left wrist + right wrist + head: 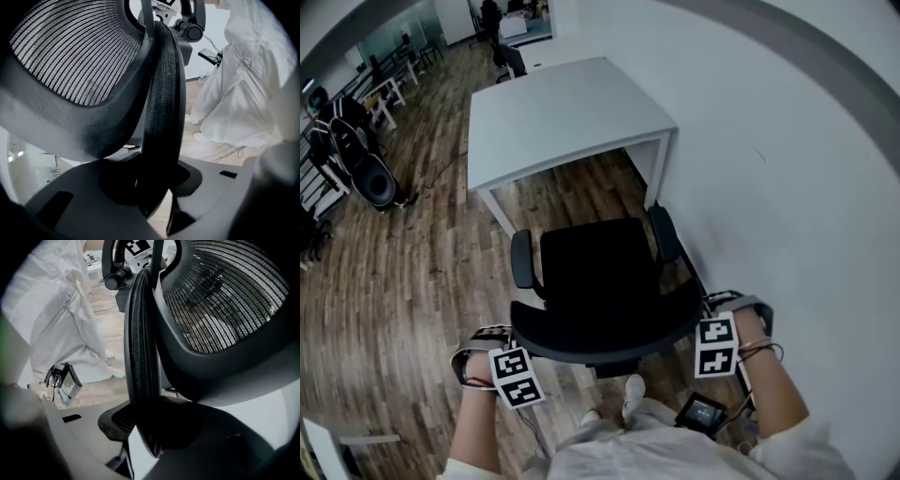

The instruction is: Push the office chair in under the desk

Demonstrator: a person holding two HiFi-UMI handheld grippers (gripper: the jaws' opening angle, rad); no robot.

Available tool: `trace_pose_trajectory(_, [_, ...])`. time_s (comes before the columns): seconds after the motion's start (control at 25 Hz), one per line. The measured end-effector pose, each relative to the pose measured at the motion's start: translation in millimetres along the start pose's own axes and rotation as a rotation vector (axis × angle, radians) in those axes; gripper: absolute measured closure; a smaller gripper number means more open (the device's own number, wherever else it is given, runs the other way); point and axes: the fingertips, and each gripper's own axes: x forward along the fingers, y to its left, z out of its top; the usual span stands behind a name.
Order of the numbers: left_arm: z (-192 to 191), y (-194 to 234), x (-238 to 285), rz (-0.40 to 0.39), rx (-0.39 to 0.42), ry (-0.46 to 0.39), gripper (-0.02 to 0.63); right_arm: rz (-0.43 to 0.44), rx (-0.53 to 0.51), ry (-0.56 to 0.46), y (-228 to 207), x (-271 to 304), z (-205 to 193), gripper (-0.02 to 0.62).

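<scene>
A black office chair [600,281] stands on the wood floor just in front of the white desk [562,112], its seat facing the desk and outside the desk's edge. My left gripper [508,358] is at the left edge of the backrest, and my right gripper [718,333] is at the right edge. In the left gripper view the padded backrest rim [159,93] runs between the jaws of the left gripper [152,187], which is shut on it. In the right gripper view the right gripper [145,427] is shut on the same rim [139,333]. The mesh back fills both views.
A white wall [787,141] runs close along the right of the chair and desk. Dark chairs and frames [366,173] stand far left. My shoe [633,389] and a small device [701,411] on cables are right behind the chair.
</scene>
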Motion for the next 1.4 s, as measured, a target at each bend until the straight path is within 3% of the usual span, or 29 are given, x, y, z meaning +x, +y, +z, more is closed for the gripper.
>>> trace_pose_trajectory(0.68, [16, 54, 18, -0.001, -0.083, 0.031, 0.482, -0.016, -0.106, -0.047, -85, 20, -5, 0.459])
trace_pose_trajectory(1.4, [3, 150, 53, -0.007, -0.091, 0.036, 0.482, 0.003, -0.109, -0.027, -184, 55, 7, 0.459])
